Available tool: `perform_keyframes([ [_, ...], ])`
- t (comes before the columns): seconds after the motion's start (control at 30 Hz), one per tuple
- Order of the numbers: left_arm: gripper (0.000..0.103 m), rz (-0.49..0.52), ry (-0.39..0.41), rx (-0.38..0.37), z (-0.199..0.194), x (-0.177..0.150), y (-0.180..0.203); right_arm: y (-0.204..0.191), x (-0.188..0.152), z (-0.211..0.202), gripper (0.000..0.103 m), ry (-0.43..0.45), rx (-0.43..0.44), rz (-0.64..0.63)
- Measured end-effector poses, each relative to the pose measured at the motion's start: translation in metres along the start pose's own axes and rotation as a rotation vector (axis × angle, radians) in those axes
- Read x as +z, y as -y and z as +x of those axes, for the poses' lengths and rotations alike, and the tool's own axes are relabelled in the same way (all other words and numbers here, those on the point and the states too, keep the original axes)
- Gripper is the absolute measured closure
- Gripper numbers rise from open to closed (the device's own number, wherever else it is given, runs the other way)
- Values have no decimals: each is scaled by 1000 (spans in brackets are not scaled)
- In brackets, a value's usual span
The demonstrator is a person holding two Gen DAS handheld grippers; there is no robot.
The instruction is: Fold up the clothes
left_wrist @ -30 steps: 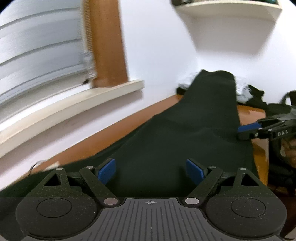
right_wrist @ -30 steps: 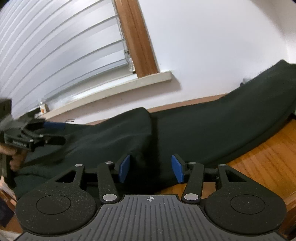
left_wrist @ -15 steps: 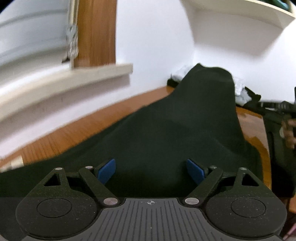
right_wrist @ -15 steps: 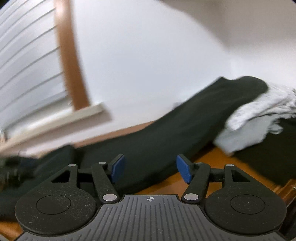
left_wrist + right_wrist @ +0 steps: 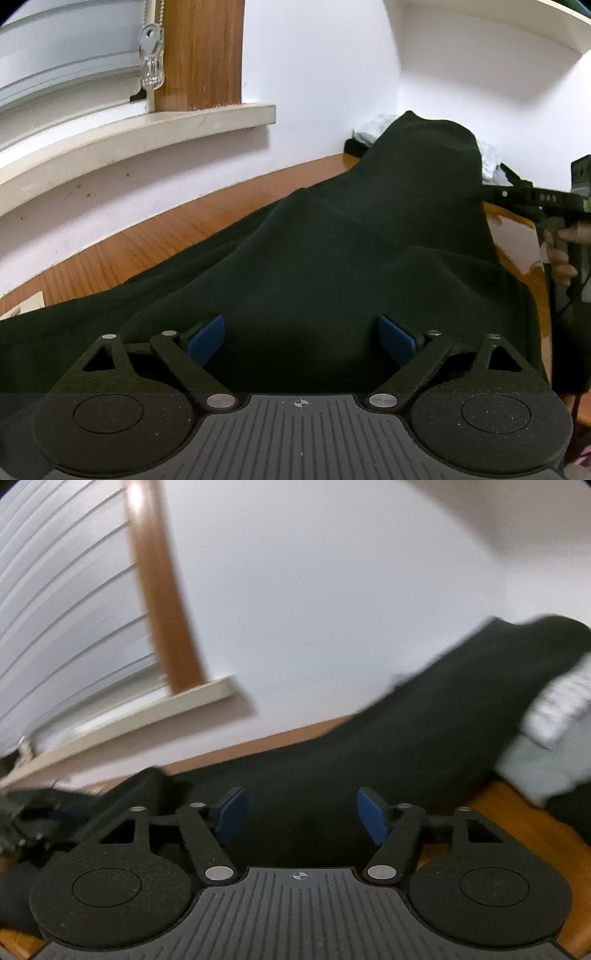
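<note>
garment (image 5: 351, 258): dark green, matte, 1 long piece spread on wooden table (image 5: 155, 240), far end draped over pile by wall
left gripper (image 5: 301, 339): jaws wide, just opening, gripping nothing, cloth below
right gripper (image 5: 297, 814): jaws apart, just opening, empty, over cloth edge

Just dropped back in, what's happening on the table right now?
A person with a gripper in each hand is folding a dark green garment spread along the wooden table under the window sill. The left gripper hovers over the cloth, jaws open, gripping nothing. The right gripper has just been opening its jaws, nothing pinched, over the same garment. A grey-white pile of clothes waits at the far end.
</note>
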State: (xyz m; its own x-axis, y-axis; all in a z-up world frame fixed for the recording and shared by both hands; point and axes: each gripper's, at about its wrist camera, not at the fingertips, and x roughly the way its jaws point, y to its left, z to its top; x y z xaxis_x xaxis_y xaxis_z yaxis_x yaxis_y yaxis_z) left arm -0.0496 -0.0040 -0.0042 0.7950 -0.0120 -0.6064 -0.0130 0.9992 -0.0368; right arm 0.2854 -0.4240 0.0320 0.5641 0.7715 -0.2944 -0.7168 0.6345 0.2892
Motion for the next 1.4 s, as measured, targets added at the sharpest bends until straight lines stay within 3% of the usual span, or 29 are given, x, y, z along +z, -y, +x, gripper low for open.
perform_keyframes([
  [0.1, 9, -1, -6, 5, 0, -1, 1, -14, -2, 11, 28, -10, 52, -35],
  [0.33, 9, -6, -10, 5, 1, 0, 0, -24, -3, 28, 21, -68, 75, -72],
  [0.47, 8, -7, -12, 8, 2, 0, 0, -30, -7, 27, 21, -62, 64, -84],
  [0.63, 8, -10, -10, 9, 2, 0, 1, -21, -6, 27, 21, -60, 29, -7],
  [1.07, 8, -20, -5, 9, 2, 0, 0, -22, -7, 29, 21, -80, 5, -19],
  [1.4, 3, -30, 9, 21, -1, -1, 1, -22, -8, 25, 21, -41, -18, -20],
])
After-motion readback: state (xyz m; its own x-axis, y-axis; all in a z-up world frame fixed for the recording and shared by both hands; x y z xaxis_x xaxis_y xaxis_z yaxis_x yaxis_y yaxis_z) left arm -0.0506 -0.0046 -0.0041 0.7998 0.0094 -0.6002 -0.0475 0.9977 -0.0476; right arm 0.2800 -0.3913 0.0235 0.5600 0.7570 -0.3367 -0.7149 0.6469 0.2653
